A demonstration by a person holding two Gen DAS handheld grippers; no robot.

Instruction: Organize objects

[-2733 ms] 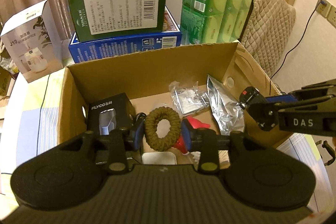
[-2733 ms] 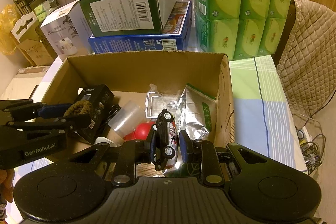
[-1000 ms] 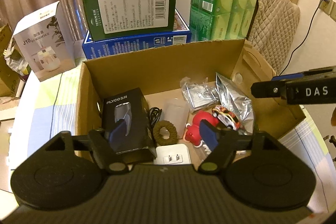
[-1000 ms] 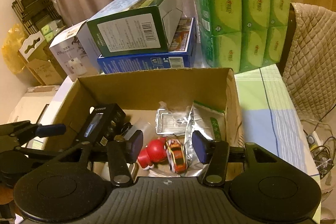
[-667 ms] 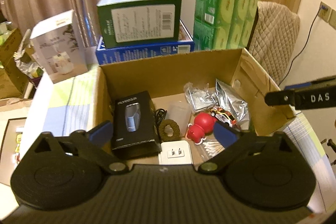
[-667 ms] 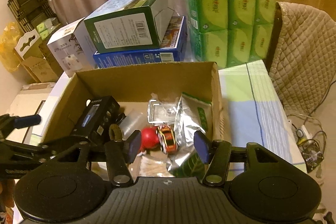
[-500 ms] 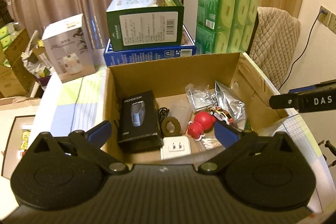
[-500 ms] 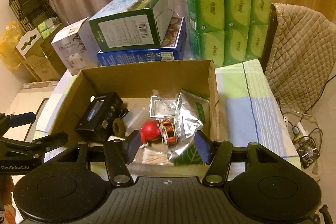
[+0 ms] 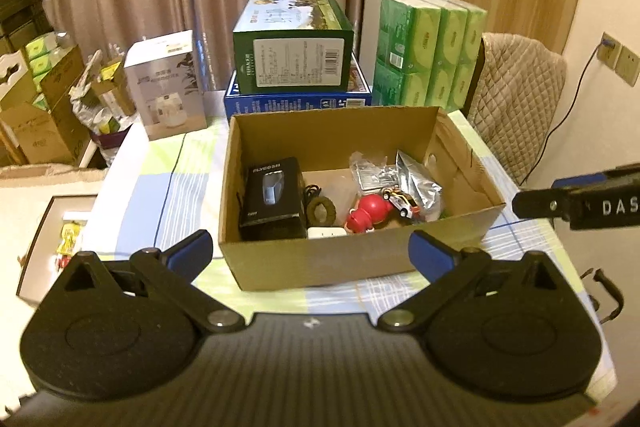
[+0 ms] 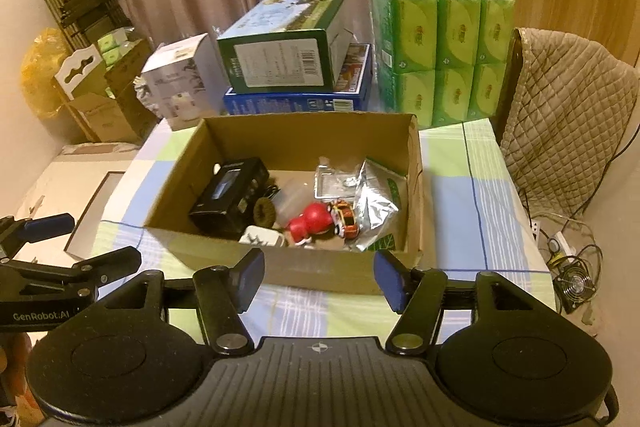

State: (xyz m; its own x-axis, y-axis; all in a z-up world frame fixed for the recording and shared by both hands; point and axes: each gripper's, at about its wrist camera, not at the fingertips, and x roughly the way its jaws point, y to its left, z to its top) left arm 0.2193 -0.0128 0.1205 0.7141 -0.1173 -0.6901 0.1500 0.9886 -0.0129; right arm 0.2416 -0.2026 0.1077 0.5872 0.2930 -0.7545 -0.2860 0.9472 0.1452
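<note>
An open cardboard box (image 9: 472,167) (image 10: 176,183) stands on the checked tablecloth. Inside lie a black FLYCO box (image 9: 272,199) (image 10: 232,199), a brown hair tie (image 9: 320,209) (image 10: 264,211), a red toy (image 9: 368,211) (image 10: 314,221), a toy car (image 9: 402,203) (image 10: 344,217), a silver pouch (image 9: 420,183) (image 10: 374,199) and a white plug (image 9: 326,231). My left gripper (image 9: 310,253) hangs wide open in front of the box, holding nothing. My right gripper (image 10: 320,277) is also before the box, its jaws opening with nothing between them.
Behind the box a green carton (image 9: 292,59) sits on a blue one, with green tissue packs (image 9: 432,55) to the right and a white box (image 9: 168,83) to the left. A quilted chair (image 9: 516,99) stands right. A shallow tray (image 9: 44,247) lies low at the left.
Both grippers let go, the left of the hair tie and the right of the toy car, which now lie in the box. Both then drew back and up, jaws spreading.
</note>
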